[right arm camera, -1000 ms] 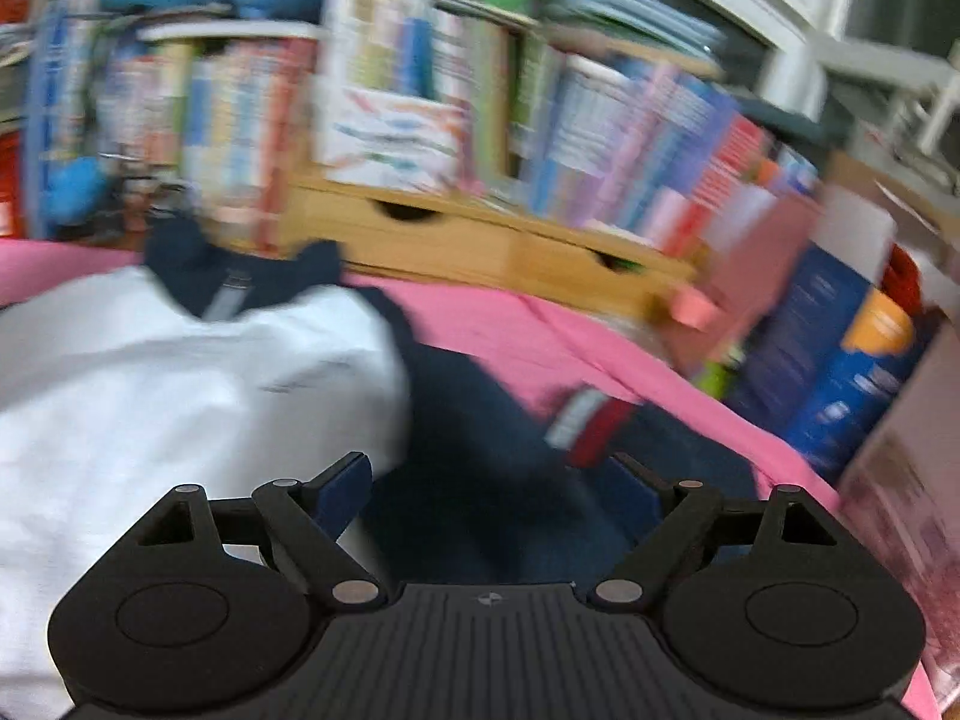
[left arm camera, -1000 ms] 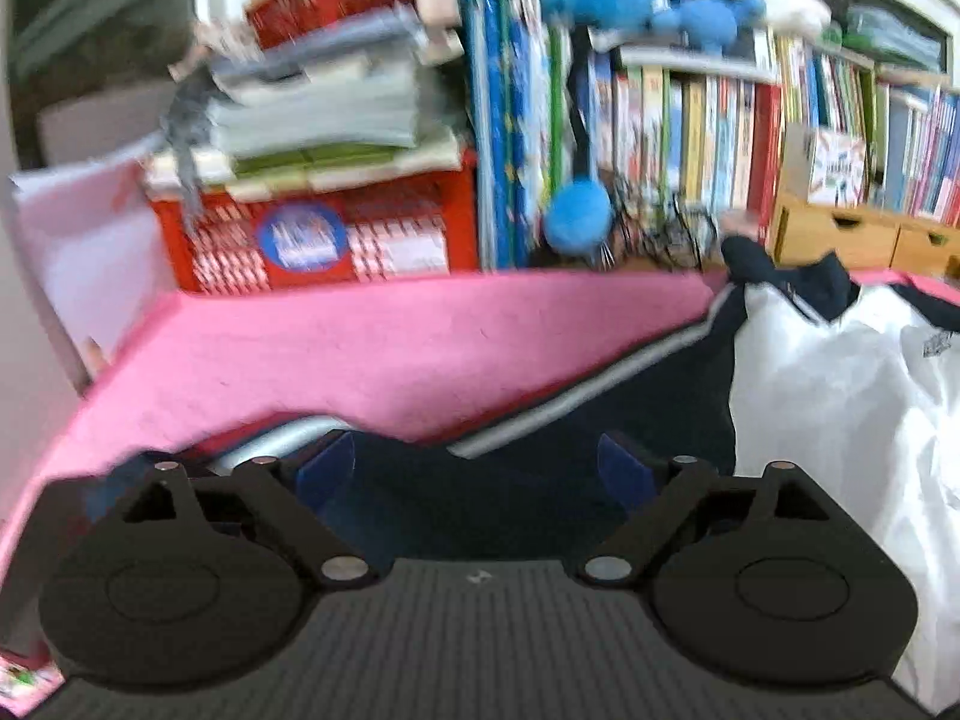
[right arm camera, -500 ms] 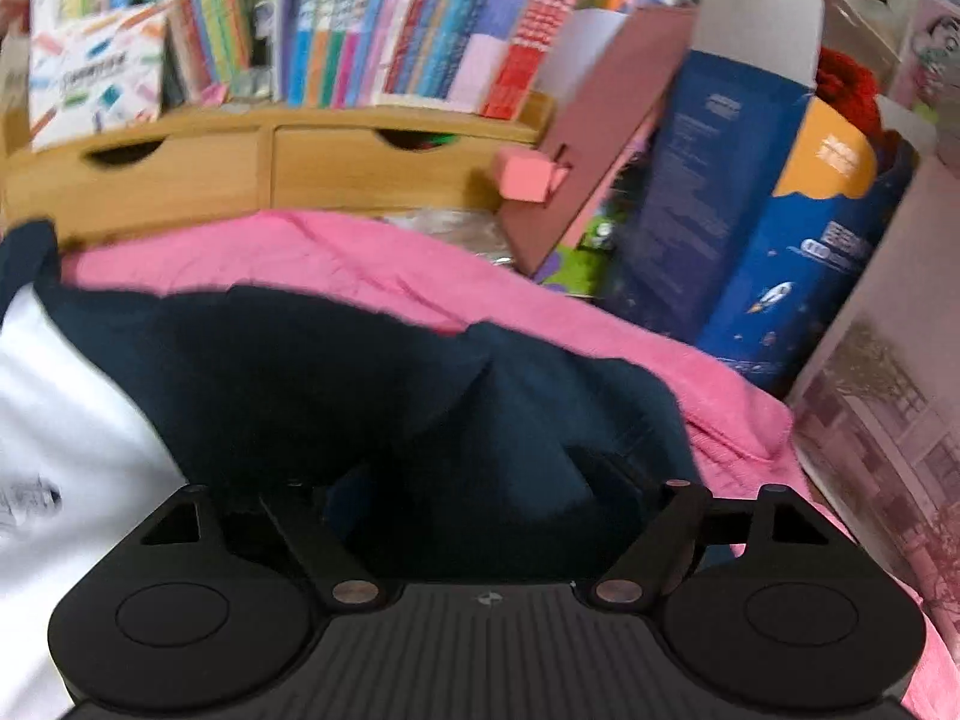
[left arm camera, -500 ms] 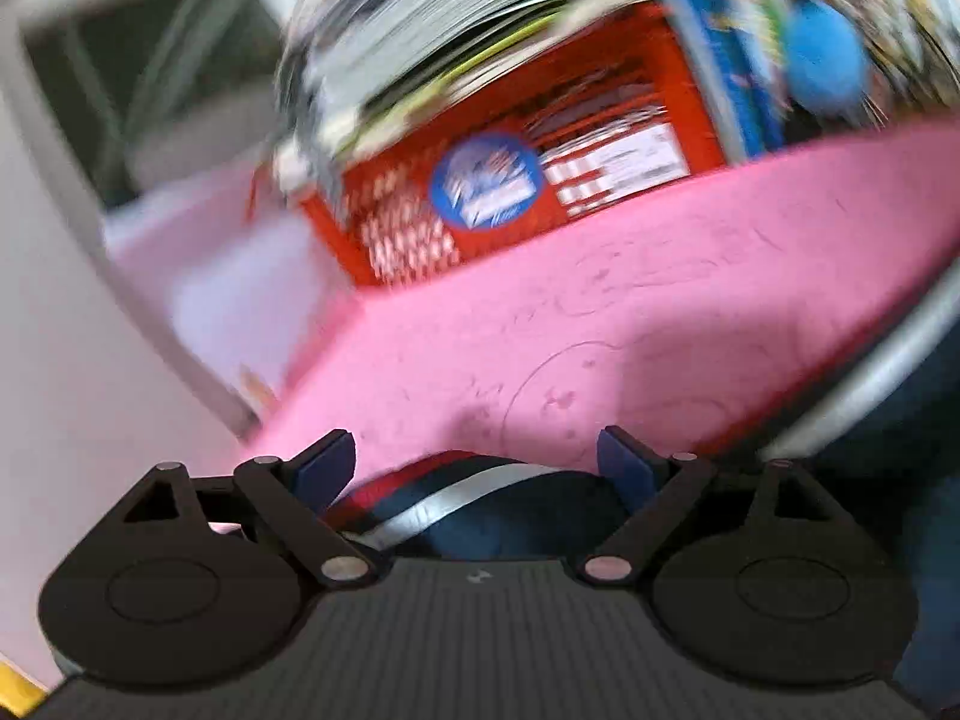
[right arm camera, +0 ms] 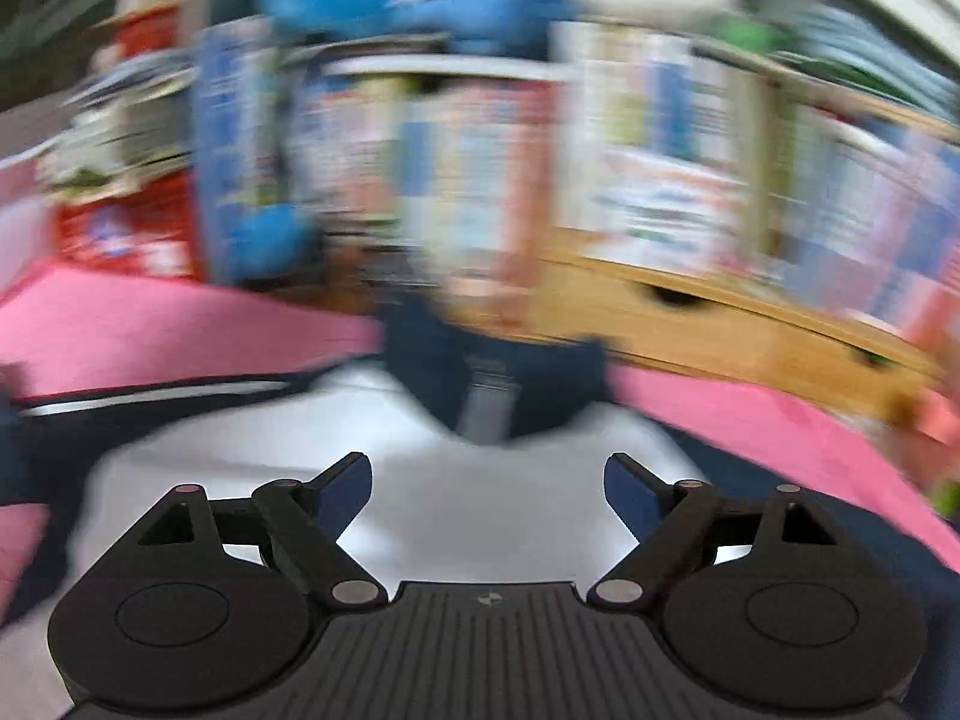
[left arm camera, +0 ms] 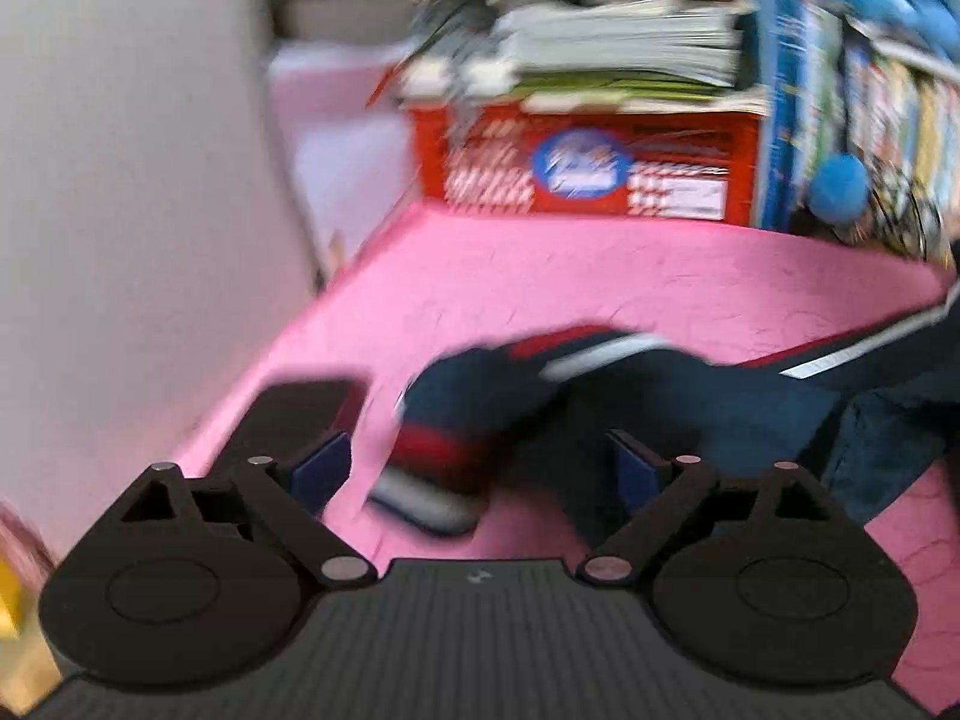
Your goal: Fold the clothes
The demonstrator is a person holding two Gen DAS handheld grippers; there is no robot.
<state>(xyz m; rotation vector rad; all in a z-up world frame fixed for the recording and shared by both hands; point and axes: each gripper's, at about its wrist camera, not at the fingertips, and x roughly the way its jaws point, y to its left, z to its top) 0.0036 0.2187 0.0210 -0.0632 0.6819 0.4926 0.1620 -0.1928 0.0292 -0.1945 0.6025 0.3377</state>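
A navy-and-white jacket (right arm camera: pixel 456 516) lies spread on the pink worktop (left arm camera: pixel 600 276), its dark stand-up collar (right arm camera: pixel 486 372) pointing toward the wooden drawer box (right arm camera: pixel 750 324) at the back. Taking that collar as the mark, the white chest panel runs from it toward the camera, and the left sleeve (left arm camera: pixel 630 384) stretches away to the collar's left, ending in a red-and-grey striped cuff (left arm camera: pixel 438 462) that sits bunched and slightly rumpled. The left gripper (left arm camera: pixel 477 468) hangs just above that cuff with its jaws spread wide, nothing between them; the right gripper (right arm camera: pixel 487 489) hovers over the white panel below the collar, likewise released and empty. The cloth looks light and limp — it will sag and drape from any pinch, and the smooth shell fabric may slip, so a hold wants a doubled layer. I judge the ribbed cuff the surest grip on the sleeve, with the shoulder seam beside the collar as the other — both views are motion-blurred, so finer seams cannot be made out.
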